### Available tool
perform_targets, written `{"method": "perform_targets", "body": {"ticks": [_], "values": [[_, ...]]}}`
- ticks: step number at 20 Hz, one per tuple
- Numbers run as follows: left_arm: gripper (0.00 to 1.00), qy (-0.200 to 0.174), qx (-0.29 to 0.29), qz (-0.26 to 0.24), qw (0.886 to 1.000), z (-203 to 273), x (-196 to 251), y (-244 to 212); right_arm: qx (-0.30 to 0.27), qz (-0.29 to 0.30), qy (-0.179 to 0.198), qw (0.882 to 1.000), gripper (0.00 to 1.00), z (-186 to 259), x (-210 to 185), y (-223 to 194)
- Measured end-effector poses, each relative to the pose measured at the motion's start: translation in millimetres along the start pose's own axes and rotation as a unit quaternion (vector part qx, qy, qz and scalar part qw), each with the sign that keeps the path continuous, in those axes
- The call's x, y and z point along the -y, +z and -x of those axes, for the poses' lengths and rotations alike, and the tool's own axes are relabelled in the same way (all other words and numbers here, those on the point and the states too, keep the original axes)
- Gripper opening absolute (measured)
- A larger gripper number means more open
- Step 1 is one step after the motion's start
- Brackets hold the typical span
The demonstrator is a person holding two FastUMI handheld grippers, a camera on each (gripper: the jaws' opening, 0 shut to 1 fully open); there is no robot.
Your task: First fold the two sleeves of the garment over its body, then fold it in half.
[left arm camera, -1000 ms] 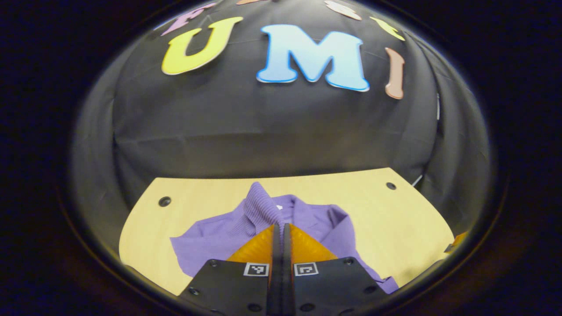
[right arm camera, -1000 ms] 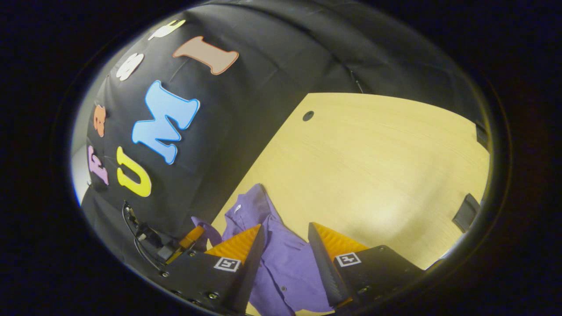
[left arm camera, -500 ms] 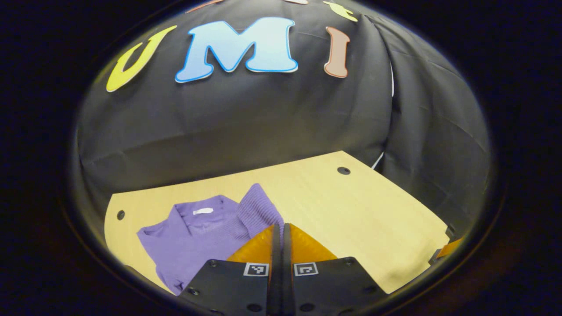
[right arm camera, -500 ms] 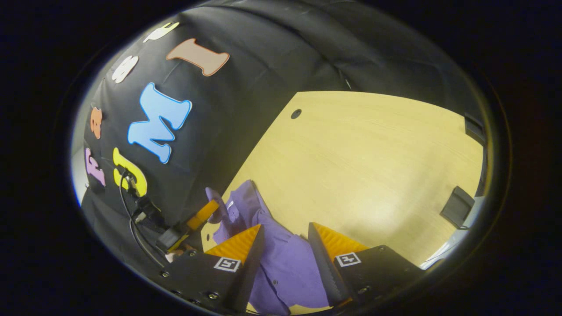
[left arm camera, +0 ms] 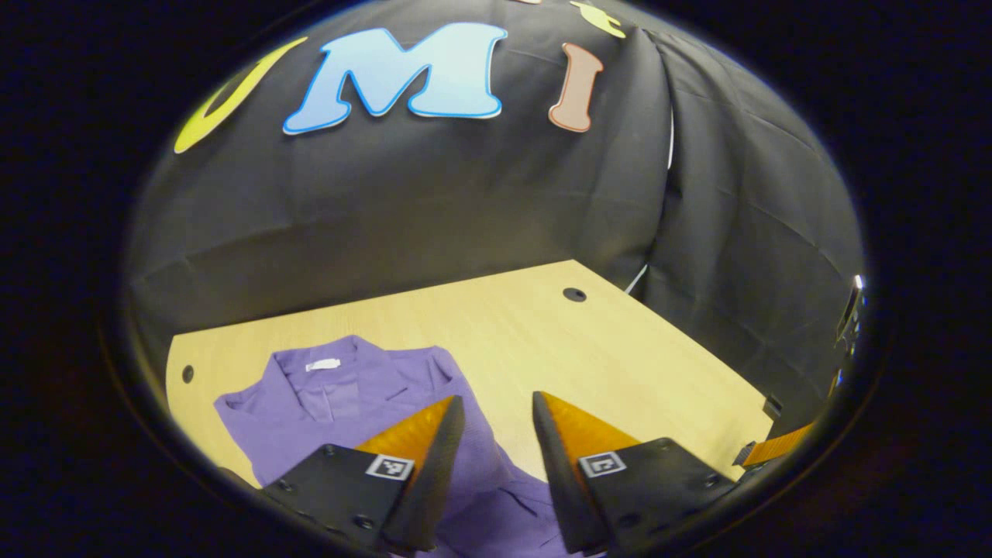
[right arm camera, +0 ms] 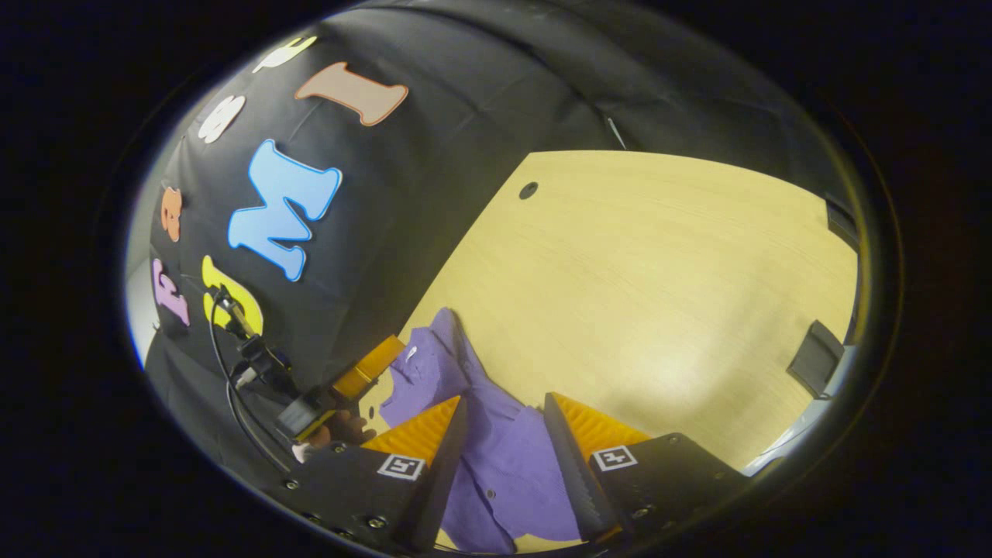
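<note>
A purple collared garment (left arm camera: 341, 391) lies flat on the pale wooden table (left arm camera: 620, 364), its collar and white neck tag toward the booth wall. In the left gripper view my left gripper (left arm camera: 496, 403) stands open just above the garment's right side, with nothing between its fingers. In the right gripper view my right gripper (right arm camera: 505, 403) is open over the garment's (right arm camera: 496, 457) buttoned lower part and touches no cloth. Farther off in that view is the left gripper (right arm camera: 376, 364), held by a hand (right arm camera: 329, 430) at the garment's far side.
The table has small round holes (left arm camera: 574, 294) near its back corners. A black object (right arm camera: 814, 356) sits at the table's edge, right in the right gripper view. A cable (right arm camera: 232, 364) trails from the left gripper. Bare wood stretches right of the garment.
My left gripper, shut on the ribbed sleeve cuff, swung it across the garment, then opened and let it go. The right gripper stayed open, nearly still.
</note>
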State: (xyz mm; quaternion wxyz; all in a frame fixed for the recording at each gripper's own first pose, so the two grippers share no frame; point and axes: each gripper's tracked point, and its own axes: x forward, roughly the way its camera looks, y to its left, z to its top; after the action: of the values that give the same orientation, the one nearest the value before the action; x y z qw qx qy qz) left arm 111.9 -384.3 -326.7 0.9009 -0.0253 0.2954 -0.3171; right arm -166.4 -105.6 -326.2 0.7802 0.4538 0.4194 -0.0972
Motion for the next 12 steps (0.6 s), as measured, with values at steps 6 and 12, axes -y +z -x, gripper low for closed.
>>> {"method": "perform_targets", "body": {"ticks": [6,12], "values": [[0.95,0.022,-0.013,0.065,0.998,58,-28,-8,-0.041,0.039,-0.009,0.998,0.64,-15,-15,-18],[0.95,0.103,-0.044,0.090,0.990,146,-111,-58,-0.127,0.105,-0.034,0.986,0.64,-20,-4,-61]]}}
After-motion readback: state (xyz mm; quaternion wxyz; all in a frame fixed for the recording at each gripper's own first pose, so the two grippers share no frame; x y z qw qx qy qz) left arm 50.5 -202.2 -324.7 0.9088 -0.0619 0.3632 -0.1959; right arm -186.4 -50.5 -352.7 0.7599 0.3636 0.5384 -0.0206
